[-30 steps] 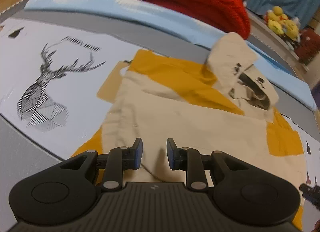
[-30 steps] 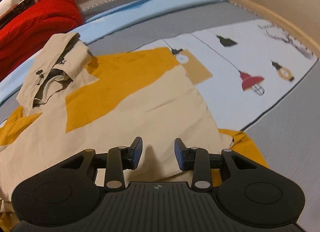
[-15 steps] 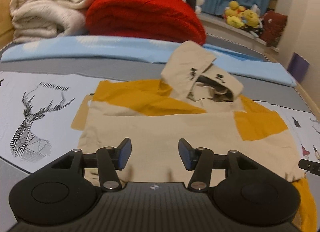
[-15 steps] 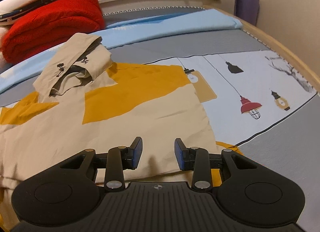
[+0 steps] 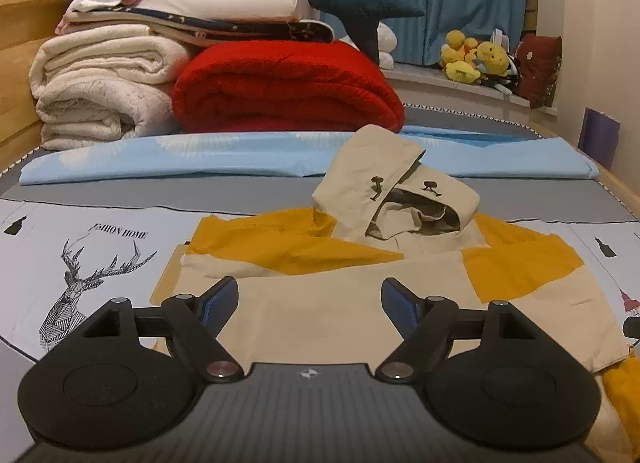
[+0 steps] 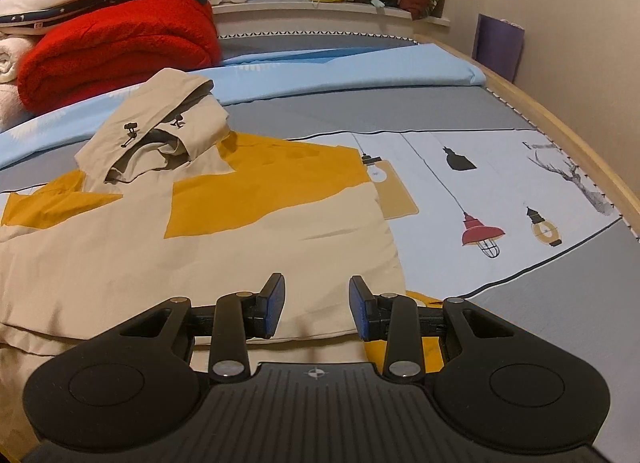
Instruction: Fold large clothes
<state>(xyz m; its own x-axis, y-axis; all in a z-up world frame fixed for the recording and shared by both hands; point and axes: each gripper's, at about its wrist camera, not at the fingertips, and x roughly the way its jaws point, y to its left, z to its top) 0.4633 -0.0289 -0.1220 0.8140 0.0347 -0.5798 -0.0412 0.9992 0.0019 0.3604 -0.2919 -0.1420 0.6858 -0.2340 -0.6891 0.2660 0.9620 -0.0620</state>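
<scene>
A beige and mustard hooded jacket (image 5: 340,315) lies spread flat on the bed, its hood (image 5: 400,191) bunched up at the far end. My left gripper (image 5: 310,291) hovers over the jacket's near beige part; its jaws are opening wide and nothing is between them. In the right wrist view the same jacket (image 6: 240,247) fills the left half, with the hood (image 6: 160,123) at the upper left. My right gripper (image 6: 317,283) is above the jacket's near hem, open by a moderate gap, with no cloth pinched between its pads.
The printed bedsheet (image 6: 480,191) lies under the jacket, with a light blue strip (image 5: 200,155) beyond it. A red blanket (image 5: 288,87) and white folded blankets (image 5: 100,91) are stacked at the bed's head. Plush toys (image 5: 476,59) sit on a ledge. The wooden bed rim (image 6: 560,135) runs along the right.
The left jaws have spread from nearly together to wide apart. Both grippers have risen and rolled level, so the views now take in the blankets and the ledge. The jacket lies as before.
</scene>
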